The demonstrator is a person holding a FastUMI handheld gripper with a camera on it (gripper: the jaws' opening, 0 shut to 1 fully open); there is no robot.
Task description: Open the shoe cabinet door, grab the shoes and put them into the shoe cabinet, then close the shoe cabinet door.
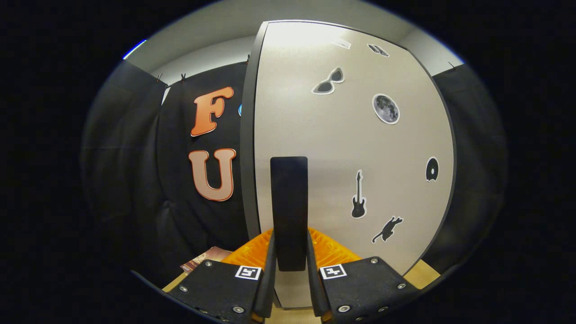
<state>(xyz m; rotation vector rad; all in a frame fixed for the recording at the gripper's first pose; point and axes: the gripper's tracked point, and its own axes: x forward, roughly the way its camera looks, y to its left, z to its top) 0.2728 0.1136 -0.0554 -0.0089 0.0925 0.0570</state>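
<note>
The tall black upright handle (289, 211) on the pale grey sticker-dotted cabinet door (351, 148) was seen clamped between the fingers of the gripper (290, 270), its long axis running vertically; the jaws were narrowed onto it, near the door's left edge.

Pale wooden worktop (425, 274) under the shoe cabinet

The shoe cabinet (351, 148) stands directly on the worktop, door shut and facing the gripper; a brownish booklet or box (204, 258) lies flat beside its left edge, against the booth's cloth wall.
</note>
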